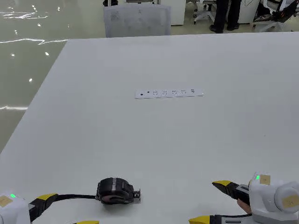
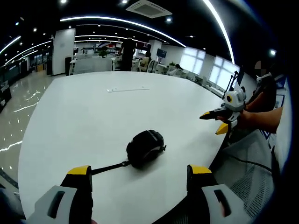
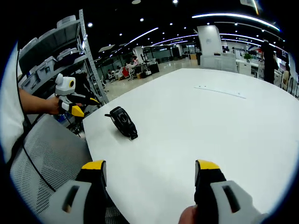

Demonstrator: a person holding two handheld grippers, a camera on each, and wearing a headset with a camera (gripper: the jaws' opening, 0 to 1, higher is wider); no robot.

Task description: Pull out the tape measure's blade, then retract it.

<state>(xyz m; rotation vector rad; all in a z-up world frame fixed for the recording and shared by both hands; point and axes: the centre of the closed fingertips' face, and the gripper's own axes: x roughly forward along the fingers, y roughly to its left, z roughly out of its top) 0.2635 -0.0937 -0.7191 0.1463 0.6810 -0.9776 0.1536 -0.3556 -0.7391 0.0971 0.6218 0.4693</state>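
By tape measure (image 1: pixel 117 190) — left tool (image 1: pixel 67 210), right tool (image 1: pixel 211 200) agape.

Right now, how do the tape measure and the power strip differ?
The tape measure is black and chunky; the power strip is white, long and flat. The tape measure lies by the near edge; the power strip lies mid-table. Both rest on the white table.
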